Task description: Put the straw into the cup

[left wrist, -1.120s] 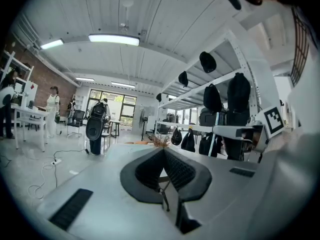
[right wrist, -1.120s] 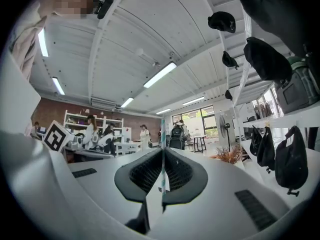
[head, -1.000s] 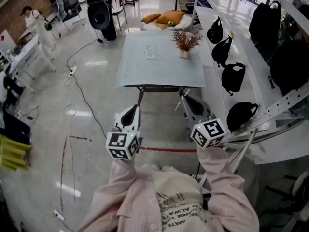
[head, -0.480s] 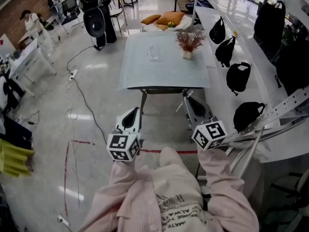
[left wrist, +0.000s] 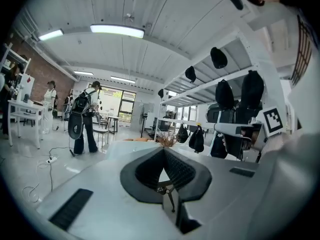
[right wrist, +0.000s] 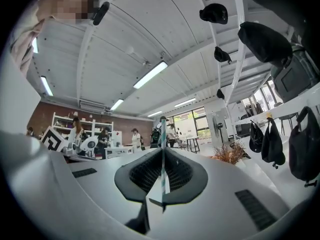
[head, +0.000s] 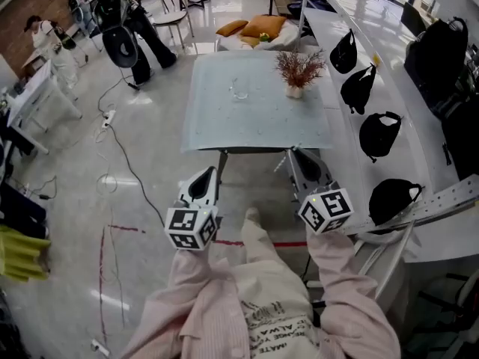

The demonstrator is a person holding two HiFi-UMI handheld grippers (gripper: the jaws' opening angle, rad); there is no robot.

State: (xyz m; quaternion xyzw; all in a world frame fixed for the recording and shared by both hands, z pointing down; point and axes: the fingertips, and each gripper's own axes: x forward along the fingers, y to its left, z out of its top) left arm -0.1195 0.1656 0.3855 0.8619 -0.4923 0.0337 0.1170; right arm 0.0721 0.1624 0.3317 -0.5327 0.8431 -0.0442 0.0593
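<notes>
The right claw [right wrist: 162,151] is clamped on a thin translucent plastic straw [right wrist: 162,134]. The straw stands upright along the seam of the two jaws, with a stretch of it free beyond their tips, a hold that looks meant to leave a length free to go into a cup. The left claw [left wrist: 163,151] has its jaws together at the tips with nothing between them, so it seems kept in reserve, perhaps to steady the cup. The small clear glass cup [head: 239,89] stands upright on the pale blue-grey rectangular counter [head: 224,126], toward its far side, near a small pot of dried reddish twigs [head: 296,72] but apart from it. In the head view both claws are held out in front of the person, over the floor and short of the counter's near edge. The straw is therefore well apart from the cup, and the insertion appears not yet begun. The next move probably calls for closing on the counter and tipping the straw's free end down over the rim, gently, since a light glass might be knocked over.
</notes>
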